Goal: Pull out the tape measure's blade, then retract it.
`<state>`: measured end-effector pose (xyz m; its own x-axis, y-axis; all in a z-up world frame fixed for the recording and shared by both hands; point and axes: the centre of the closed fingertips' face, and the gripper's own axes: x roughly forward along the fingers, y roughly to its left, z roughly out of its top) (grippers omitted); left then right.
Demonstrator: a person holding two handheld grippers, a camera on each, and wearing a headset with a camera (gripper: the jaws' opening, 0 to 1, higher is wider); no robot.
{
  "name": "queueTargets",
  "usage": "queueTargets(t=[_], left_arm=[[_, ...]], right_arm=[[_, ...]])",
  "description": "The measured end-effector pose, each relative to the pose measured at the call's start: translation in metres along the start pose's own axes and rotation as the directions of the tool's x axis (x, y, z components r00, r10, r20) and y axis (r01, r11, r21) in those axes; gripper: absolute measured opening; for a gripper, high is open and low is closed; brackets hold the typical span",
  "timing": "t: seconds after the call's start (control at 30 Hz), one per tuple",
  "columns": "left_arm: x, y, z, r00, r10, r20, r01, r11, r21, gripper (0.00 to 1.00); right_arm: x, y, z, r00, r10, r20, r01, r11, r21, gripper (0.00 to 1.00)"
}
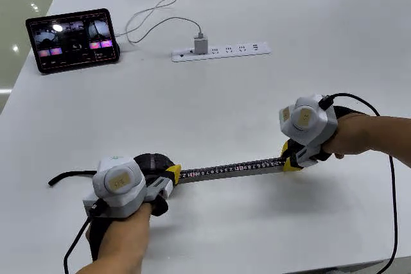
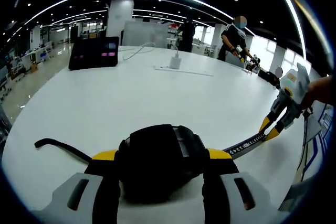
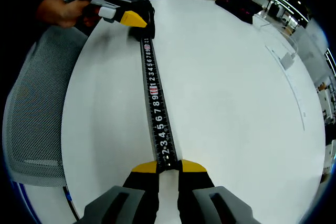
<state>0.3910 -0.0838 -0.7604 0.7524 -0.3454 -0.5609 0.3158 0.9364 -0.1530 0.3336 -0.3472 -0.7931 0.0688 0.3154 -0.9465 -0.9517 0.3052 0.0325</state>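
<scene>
Left tongs (image 2: 163, 156) clamp the tape measure case (image 2: 160, 169); right tongs (image 3: 168, 167) pinch the tip of its blade (image 3: 155, 98).

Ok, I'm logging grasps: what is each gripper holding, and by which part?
The left gripper clamps the tape measure's case by its two sides; the right gripper pinches the blade at its free end.

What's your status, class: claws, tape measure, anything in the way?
Left claw shut on tape measure case. Right claw shut on blade tip, blade drawn out between them. Tablet, power strip well away.
</scene>
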Motion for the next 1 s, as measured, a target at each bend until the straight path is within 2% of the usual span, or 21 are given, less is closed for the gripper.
queueTargets(t=[0.13, 0.23, 0.3, 0.6, 0.8, 1.0], left_arm=[[0.0001, -0.0001, 0.0, 1.0, -0.001, 0.001, 0.001, 1.0, -0.004, 0.59], [-0.0001, -0.0001, 0.0, 1.0, 0.001, 0.001, -0.001, 1.0, -0.006, 0.6], [0.0001, 0.0, -0.0001, 1.0, 0.0, -0.001, 0.0, 1.0, -0.007, 0.6], [0.0001, -0.0003, -0.0007, 1.0, -0.005, -0.002, 0.005, 1.0, -0.011, 0.6], [0.0007, -0.0001, -0.0009, 0.9999, -0.009, -0.005, 0.009, 1.0, -0.013, 0.6], [0.0008, -0.0003, -0.0009, 0.9999, -0.009, -0.007, 0.009, 1.0, -0.017, 0.6]], right_arm=[[-0.0001, 0.0002, 0.0014, 0.9999, 0.007, 0.01, -0.007, 1.0, 0.029, 0.09], [0.0003, 0.0025, 0.0036, 1.0, 0.0, -0.006, 0.0, 1.0, 0.031, 0.1], [0.0006, 0.0018, 0.0028, 0.9996, -0.017, -0.023, 0.018, 0.998, 0.058, 0.1], [0.0014, 0.0002, 0.0038, 0.9996, -0.011, -0.027, 0.012, 1.0, 0.021, 0.1], [0.0024, 0.0015, 0.0054, 0.9997, 0.001, -0.024, -0.002, 0.999, -0.042, 0.1], [0.0033, 0.0022, 0.0073, 0.9994, 0.0, -0.035, -0.002, 0.999, -0.053, 0.1]])
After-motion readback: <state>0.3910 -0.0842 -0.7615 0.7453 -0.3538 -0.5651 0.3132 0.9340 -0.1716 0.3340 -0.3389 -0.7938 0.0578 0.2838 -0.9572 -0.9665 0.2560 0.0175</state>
